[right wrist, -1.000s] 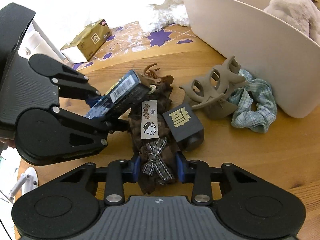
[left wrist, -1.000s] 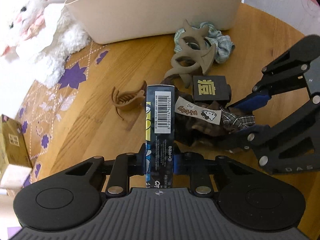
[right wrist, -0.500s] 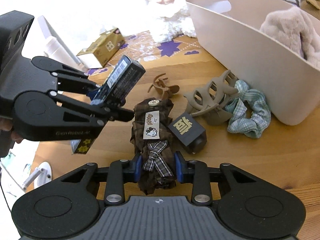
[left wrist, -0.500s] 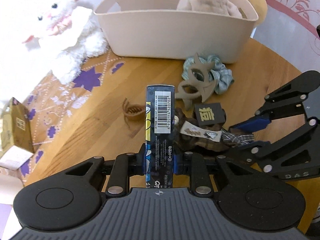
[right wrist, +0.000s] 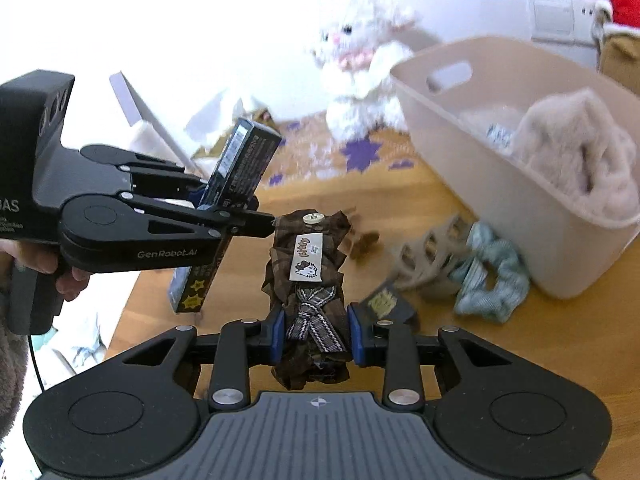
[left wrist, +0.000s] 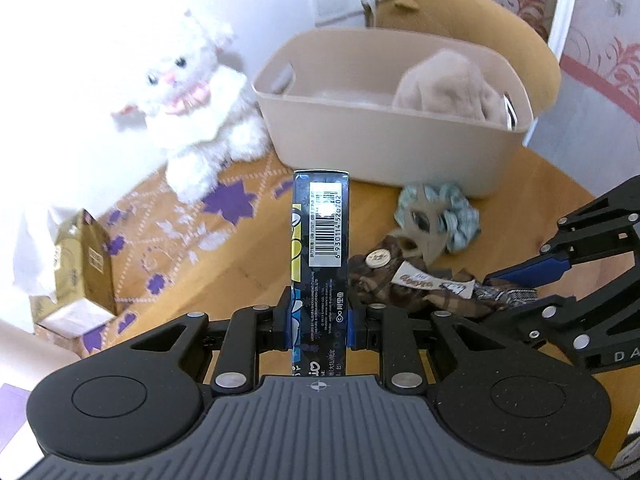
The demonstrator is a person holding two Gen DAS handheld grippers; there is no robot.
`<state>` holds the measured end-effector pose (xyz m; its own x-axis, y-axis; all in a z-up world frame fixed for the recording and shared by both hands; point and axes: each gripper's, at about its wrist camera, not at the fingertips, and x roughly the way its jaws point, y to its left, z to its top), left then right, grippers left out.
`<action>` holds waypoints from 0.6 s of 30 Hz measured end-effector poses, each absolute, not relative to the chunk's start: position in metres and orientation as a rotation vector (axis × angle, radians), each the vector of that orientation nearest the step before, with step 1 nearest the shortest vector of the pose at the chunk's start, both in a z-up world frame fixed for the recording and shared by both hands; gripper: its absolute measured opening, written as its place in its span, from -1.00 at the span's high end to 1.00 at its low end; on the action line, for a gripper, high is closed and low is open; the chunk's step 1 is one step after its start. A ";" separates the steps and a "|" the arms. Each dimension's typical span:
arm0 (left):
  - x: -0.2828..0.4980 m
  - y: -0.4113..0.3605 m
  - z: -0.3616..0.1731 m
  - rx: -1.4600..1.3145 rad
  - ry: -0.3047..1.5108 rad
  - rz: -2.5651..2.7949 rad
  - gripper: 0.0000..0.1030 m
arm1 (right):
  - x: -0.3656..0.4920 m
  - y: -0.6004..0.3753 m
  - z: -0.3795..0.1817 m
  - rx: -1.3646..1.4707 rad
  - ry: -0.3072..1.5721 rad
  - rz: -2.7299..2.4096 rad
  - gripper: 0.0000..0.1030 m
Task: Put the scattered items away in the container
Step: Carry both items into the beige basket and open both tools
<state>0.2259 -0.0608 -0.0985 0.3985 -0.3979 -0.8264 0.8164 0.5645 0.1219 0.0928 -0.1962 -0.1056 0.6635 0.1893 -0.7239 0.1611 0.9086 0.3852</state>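
Observation:
My left gripper is shut on a dark blue box with a barcode, held upright above the wooden table; it also shows in the right wrist view as the left gripper with the dark blue box. My right gripper is shut on a brown plaid scrunchie with a white label and a bow, lifted off the table. The beige container stands behind, with a fluffy beige item inside. On the table lie a taupe claw clip, a blue-green scrunchie, a small black box and a brown clip.
A white plush toy sits left of the container on a cloth with purple flowers. A gold tissue box stands at the far left. A brown plush with a red hat is behind the container.
Both grippers have risen from the table with their items, the box and the plaid scrunchie. The views have tilted up, so the container's inside now shows.

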 end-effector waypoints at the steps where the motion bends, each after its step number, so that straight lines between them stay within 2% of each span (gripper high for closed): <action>1: 0.226 -0.062 -0.094 0.568 0.834 -0.821 0.55 | 0.093 -0.198 -0.101 0.440 0.844 0.015 0.42; 18: 0.228 -0.129 -0.026 0.499 0.689 -0.835 0.55 | 0.085 -0.287 -0.037 0.447 0.649 -0.131 0.42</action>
